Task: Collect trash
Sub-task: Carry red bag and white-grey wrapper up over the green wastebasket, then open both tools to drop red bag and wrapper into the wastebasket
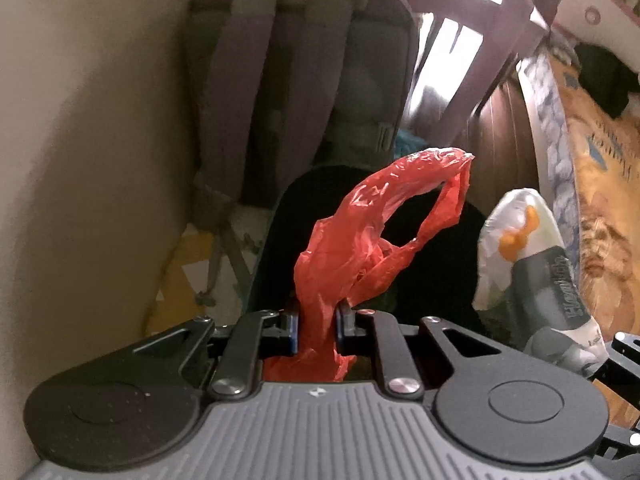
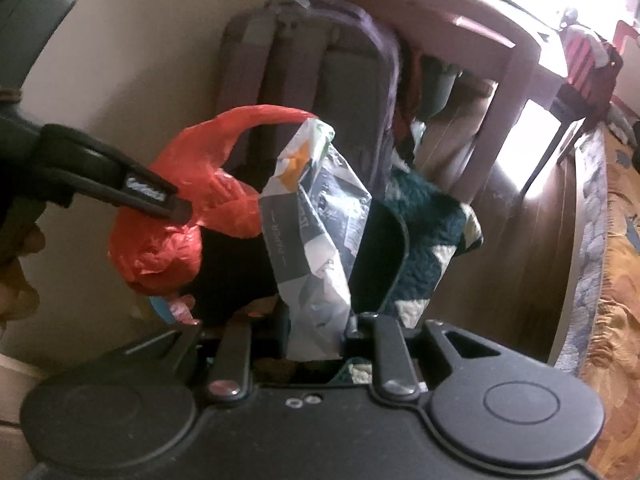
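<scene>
Your left gripper (image 1: 316, 322) pinches the red plastic bag (image 1: 384, 220): light, limp, slippery. Your right gripper (image 2: 316, 334) clamps the crinkly paper wrapper (image 2: 316, 232), likely empty; bin (image 2: 384, 248) at 12 o'clock.

Two grippers: the left gripper (image 1: 316, 320) and the right gripper (image 2: 316, 332). Two pieces of trash: one red bag (image 1: 360, 240) and one printed wrapper (image 2: 316, 248). One backpack (image 1: 296, 92) against the wall. One dark bin (image 2: 384, 264). One wooden counter (image 2: 460, 28). One patterned bed (image 1: 600, 200).
</scene>
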Demonstrator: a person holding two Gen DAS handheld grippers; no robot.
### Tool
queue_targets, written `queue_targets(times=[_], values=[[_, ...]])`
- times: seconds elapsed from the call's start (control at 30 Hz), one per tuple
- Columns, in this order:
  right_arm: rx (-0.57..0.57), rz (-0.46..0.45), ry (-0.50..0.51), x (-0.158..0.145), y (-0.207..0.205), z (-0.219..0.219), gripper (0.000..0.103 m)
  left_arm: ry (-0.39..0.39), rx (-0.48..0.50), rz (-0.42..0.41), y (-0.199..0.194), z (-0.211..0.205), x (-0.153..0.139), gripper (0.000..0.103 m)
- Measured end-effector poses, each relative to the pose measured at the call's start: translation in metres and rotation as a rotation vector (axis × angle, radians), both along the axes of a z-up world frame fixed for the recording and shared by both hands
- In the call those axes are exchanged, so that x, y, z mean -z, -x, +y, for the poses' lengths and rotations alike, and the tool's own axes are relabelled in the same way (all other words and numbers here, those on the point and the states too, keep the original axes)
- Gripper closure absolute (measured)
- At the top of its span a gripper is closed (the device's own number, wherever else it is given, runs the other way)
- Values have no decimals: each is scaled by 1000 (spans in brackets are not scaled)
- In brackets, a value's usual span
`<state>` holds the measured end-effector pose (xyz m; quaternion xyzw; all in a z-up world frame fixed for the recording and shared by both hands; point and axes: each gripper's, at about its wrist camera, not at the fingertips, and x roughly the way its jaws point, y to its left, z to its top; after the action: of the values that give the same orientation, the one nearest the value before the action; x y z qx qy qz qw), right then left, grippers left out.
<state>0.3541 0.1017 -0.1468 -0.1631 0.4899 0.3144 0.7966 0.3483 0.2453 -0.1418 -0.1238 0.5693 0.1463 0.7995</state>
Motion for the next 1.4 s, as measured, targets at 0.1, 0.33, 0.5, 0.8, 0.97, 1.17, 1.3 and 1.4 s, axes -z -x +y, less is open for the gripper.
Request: queue_targets(times=[0.1,0.33,0.5,0.8,0.97,1.17,1.3,1.4], values=[[10,57,41,19,-6,11,82,-13,31,42,-5,-3,14,88],[-3,83,140,48,-6,23,81,-19,92,96,-13,-11,37,88],[-2,95,177,58,-7,28,76,-19,124,128,-19,-14,50,88],[-6,119,186,64,-8,29,70,-18,167,154,-25,-21,63,79],[-9,132,148,57,-8,22,64,8,154,132,-21,-18,61,55],[7,129,94,42,-5,14,54,10,149,69,-11,-16,46,32],[29,119,56,30,-3,5,50,-4,146,48,-2,-19,35,32],[44,110,19,21,-5,-4,45,-13,147,24,5,-20,25,32]])
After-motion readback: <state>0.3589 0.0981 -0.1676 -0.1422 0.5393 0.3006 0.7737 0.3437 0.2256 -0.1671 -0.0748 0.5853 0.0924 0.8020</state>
